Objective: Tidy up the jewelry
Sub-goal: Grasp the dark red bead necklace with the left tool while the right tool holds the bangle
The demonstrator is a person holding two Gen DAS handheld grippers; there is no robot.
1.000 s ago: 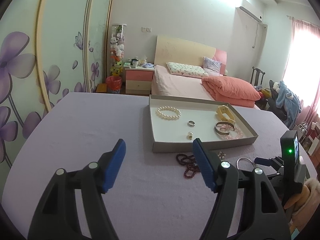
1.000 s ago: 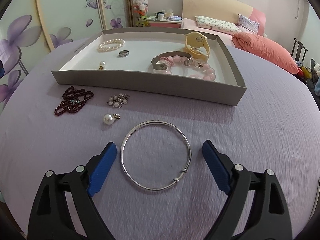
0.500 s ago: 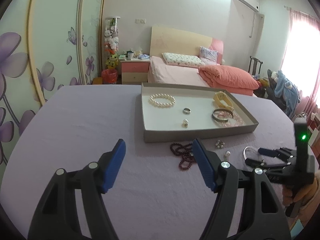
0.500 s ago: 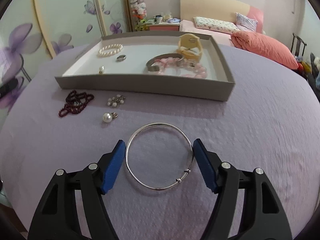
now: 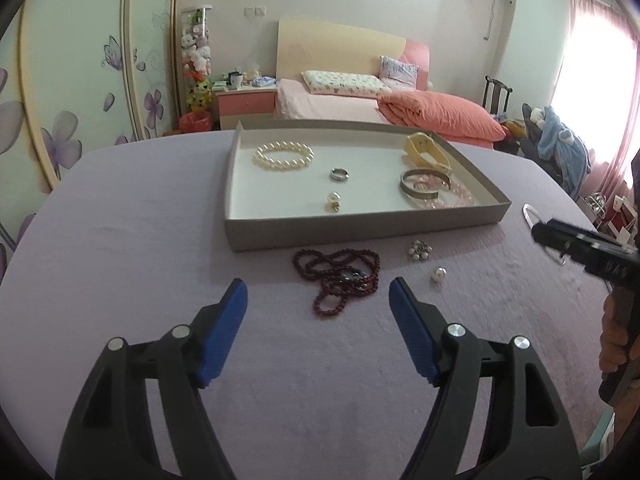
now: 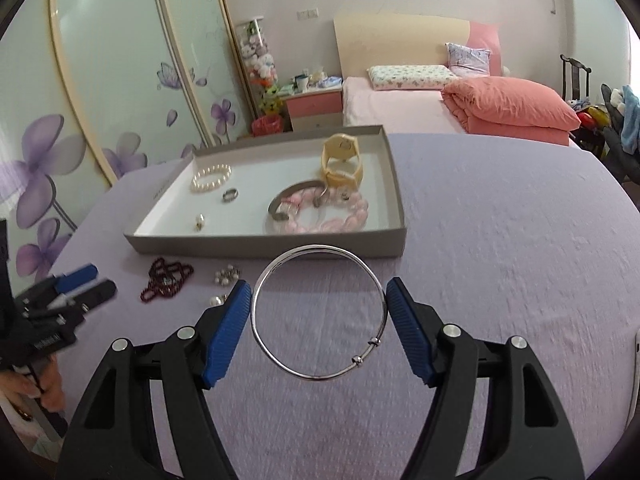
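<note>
My right gripper (image 6: 319, 304) is shut on a thin silver bangle (image 6: 318, 312), its blue pads touching both sides, and holds it lifted in front of the grey tray (image 6: 260, 246). The tray holds a pearl bracelet (image 6: 212, 177), a ring (image 6: 230, 195), a pearl earring (image 6: 199, 221), a metal cuff (image 6: 292, 200), pink beads (image 6: 332, 216) and a cream watch (image 6: 342, 160). My left gripper (image 5: 319, 300) is open and empty just short of the dark red bead necklace (image 5: 340, 276). A pearl cluster (image 5: 419, 249) and a single pearl (image 5: 438, 274) lie to the necklace's right.
The purple cloth (image 5: 120, 220) covers the round table. The tray (image 5: 360, 234) sits at the far middle. The right gripper's fingers (image 5: 576, 242) show at the left view's right edge. A bed (image 6: 460, 100) and a nightstand (image 6: 316, 106) stand behind.
My right gripper closed on the silver bangle and raised it off the cloth. My left gripper moved right and tilted down toward the red necklace, staying open.
</note>
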